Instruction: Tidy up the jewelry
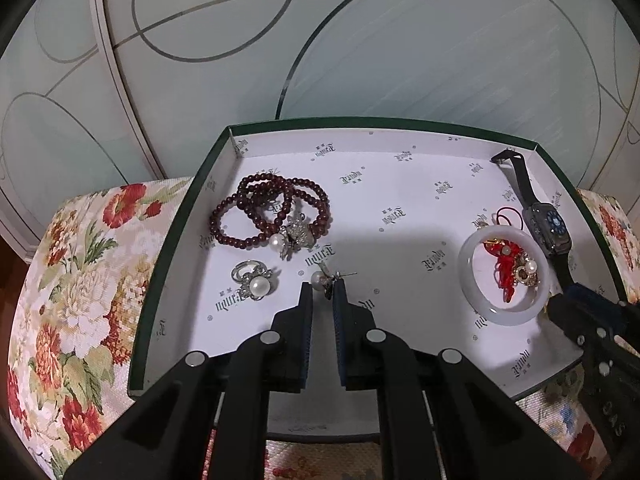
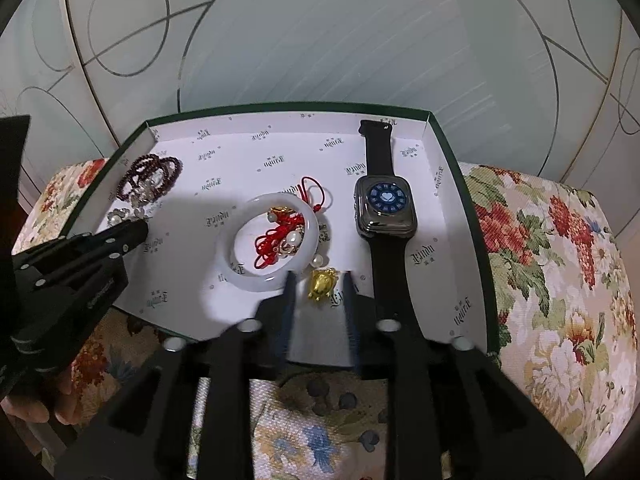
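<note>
My left claw [image 1: 323, 290] is pinched on the pearl earring [image 1: 325, 279], post pointing right. My right claw [image 2: 319, 286] stands open around the gold charm [image 2: 322, 283], untouched. The box [image 1: 180, 216] lining's lettering is unreadable.

Glossy white bangle [image 2: 240, 276], shiny gold charm [image 2: 323, 286], printed paper box lining [image 1: 400, 184], woven floral cloth [image 2: 560, 280], matt black watch strap [image 2: 378, 152].

Pearl earring [image 1: 322, 279] and gold charm [image 2: 323, 285] lie in box [image 1: 400, 122]
</note>
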Tool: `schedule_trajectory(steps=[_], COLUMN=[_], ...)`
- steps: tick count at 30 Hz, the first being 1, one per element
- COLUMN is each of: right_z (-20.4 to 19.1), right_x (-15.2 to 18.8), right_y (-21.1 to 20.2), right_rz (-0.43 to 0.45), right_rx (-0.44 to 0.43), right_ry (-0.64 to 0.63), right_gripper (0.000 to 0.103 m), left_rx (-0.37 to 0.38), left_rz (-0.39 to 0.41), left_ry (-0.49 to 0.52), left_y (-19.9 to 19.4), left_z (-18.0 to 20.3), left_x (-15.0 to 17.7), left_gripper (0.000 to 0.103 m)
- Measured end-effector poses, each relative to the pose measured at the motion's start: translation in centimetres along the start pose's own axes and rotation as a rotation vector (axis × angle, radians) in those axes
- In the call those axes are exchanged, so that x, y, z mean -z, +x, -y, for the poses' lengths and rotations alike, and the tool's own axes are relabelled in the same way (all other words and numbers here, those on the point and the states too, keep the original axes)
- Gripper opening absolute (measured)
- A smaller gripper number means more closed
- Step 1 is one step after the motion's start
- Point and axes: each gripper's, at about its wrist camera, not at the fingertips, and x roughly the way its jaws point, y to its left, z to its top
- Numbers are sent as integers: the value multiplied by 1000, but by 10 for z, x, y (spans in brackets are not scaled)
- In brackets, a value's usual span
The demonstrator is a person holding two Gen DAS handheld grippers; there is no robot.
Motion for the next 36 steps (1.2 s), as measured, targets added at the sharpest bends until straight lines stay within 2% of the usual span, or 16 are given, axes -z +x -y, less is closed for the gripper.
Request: schedule_trajectory(steps=[1, 2, 5, 8, 11, 16, 21, 24, 36], right_z=[0, -1, 1, 2, 4, 1, -5, -10, -19], right_x=[0, 1, 2, 6, 12, 27, 45, 58, 98], right_y=[-3, -7, -16, -25, -36, -58, -82, -99, -155], right_rz=[10, 18, 32, 45, 58, 76, 89, 105, 132], right_rx=[3, 4, -2, -8, -15, -26, -37, -31, -35], right_ry=[-2, -4, 4, 13, 26, 37, 43, 34, 38], right_gripper=[33, 33, 35, 37, 43, 47, 52, 59, 59], left_rx=[-3, -5, -14, -16, -27, -36, -51, -56, -19], left_rz=[1, 4, 22, 34, 56, 79, 84, 91, 113], left_ry=[-2, -5, -23, -38, -39, -52, -62, -83, -96], left_y=[0, -1, -11, -22, -38, -63, -85, -101, -169], left_z=[-1, -2, -7, -11, -14, -21, -26, -30, -26], left_x=[0, 0, 3, 6, 12, 28, 47, 60, 101], left_gripper=[17, 27, 46, 54, 64, 73, 75, 77, 77])
